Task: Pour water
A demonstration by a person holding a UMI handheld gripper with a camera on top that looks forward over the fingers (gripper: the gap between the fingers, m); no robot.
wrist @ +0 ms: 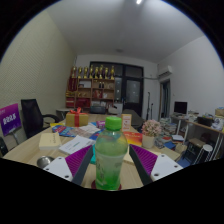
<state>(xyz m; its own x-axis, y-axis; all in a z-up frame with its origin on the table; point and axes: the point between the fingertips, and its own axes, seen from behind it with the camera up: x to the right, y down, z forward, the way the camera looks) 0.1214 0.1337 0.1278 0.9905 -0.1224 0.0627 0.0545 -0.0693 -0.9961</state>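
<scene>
A clear bottle of green liquid with a green cap (111,155) stands upright between my fingers, close in front of the camera. My gripper (111,168) is shut on its lower body, with the purple pads (84,162) pressing on both sides. The bottle's base is just over the wooden round table (60,172), where a dark reddish patch shows beneath it. I cannot tell whether the base touches the table. No cup or glass shows clearly in view.
Beyond the bottle the table holds papers (75,144), a yellow box (50,139), a red box (77,119) and a small metal thing (43,161). An office chair (33,116) stands at the left, desks with a monitor (181,107) at the right, a shelf (92,88) at the back.
</scene>
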